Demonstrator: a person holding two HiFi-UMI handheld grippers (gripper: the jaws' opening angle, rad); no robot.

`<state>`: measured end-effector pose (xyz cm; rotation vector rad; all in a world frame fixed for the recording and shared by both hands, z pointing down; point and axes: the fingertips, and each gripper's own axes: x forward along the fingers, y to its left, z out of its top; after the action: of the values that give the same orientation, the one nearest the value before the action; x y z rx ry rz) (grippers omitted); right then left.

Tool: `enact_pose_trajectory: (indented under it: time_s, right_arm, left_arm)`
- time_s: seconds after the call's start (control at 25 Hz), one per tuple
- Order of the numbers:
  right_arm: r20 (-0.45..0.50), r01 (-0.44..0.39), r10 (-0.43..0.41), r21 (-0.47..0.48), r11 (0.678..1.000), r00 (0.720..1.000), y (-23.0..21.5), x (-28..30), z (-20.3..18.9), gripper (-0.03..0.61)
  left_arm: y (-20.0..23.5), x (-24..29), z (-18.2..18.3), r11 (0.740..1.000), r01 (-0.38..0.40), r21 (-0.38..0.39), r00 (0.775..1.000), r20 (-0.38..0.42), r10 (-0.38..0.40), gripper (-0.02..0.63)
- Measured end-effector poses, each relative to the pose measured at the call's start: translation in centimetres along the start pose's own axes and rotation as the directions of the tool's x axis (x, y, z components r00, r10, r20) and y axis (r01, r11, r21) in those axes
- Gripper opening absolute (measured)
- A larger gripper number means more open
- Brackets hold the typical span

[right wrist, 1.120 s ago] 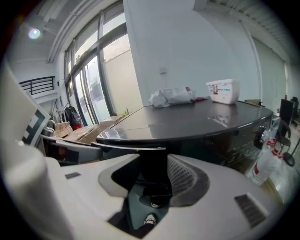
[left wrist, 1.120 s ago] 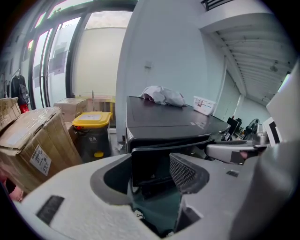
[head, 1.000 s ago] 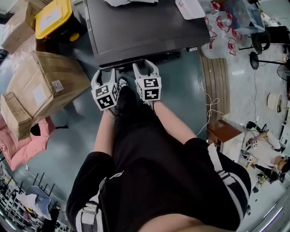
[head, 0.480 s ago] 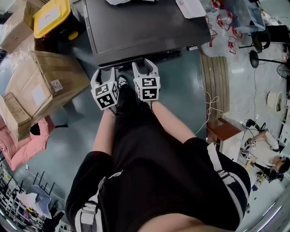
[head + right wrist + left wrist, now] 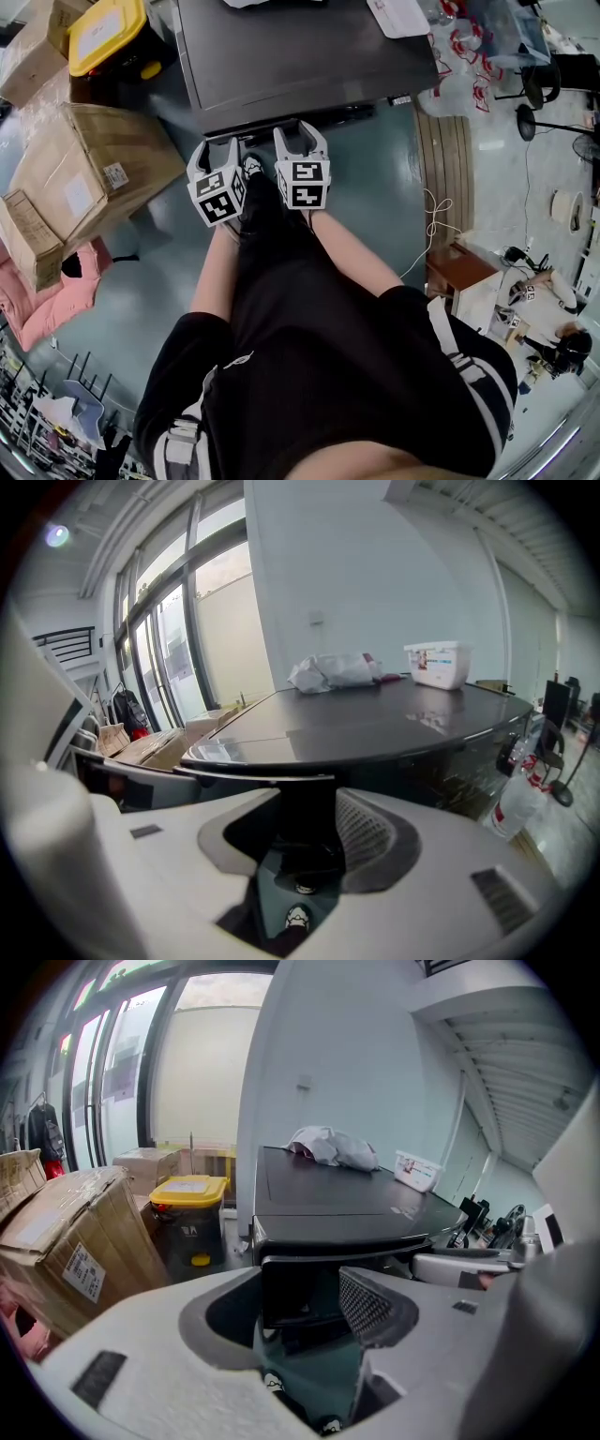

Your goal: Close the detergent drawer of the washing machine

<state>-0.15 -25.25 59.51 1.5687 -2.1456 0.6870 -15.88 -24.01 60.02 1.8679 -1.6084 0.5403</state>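
Left gripper [image 5: 217, 150], right gripper [image 5: 300, 139]: jaws apart, gripping nothing, at washing machine [image 5: 300, 56] front. Cardboard box [image 5: 94, 159], yellow-lidded bin [image 5: 108, 36] crowd machine's left.

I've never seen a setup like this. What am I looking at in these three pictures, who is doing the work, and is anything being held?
There is no robot here. A person stands at a dark washing machine with a two-jaw gripper in each hand. The head view looks down from the person's head and shows the left gripper and right gripper pointing at the machine's front edge. The other two pictures come from a camera riding on each gripper, looking along its jaws. Both pairs of jaws stand apart and grip nothing. Beyond the left jaws a dark box-shaped part juts out under the top edge, probably the open detergent drawer. On the machine's top lie a crumpled white bundle and a white tub. Cardboard boxes and a yellow-lidded bin stand on the floor beside it.
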Motion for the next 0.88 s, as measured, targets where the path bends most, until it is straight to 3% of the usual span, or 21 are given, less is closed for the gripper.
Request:
enact_pose_trajectory:
  time_s: [0.4,0.56,0.76,0.88]
  right_arm:
    - [0.001,0.019,-0.019,0.025,1.0,1.0,-0.2,0.4,0.2,0.17]
    - [-0.014,0.036,-0.035,0.078,0.996,0.999,0.1,1.0,0.3,0.171]
    - [-0.036,-0.019,0.018,-0.028,0.999,0.999,0.2,0.7,-1.3,0.181]
    - [-0.032,-0.093,0.09,-0.135,0.986,0.995,1.0,-0.5,-1.4,0.131]
  left_arm:
    - [0.0,0.5,0.3,1.0,0.001,-0.014,1.0,-0.012,-0.001,0.259]
    - [0.7,0.8,0.5,0.998,-0.036,-0.043,0.999,0.002,0.036,0.258]
    - [0.4,0.7,0.5,1.0,-0.006,-0.006,0.999,0.033,0.007,0.245]
    - [0.3,0.2,-0.2,1.0,0.018,0.003,1.0,0.02,-0.018,0.216]
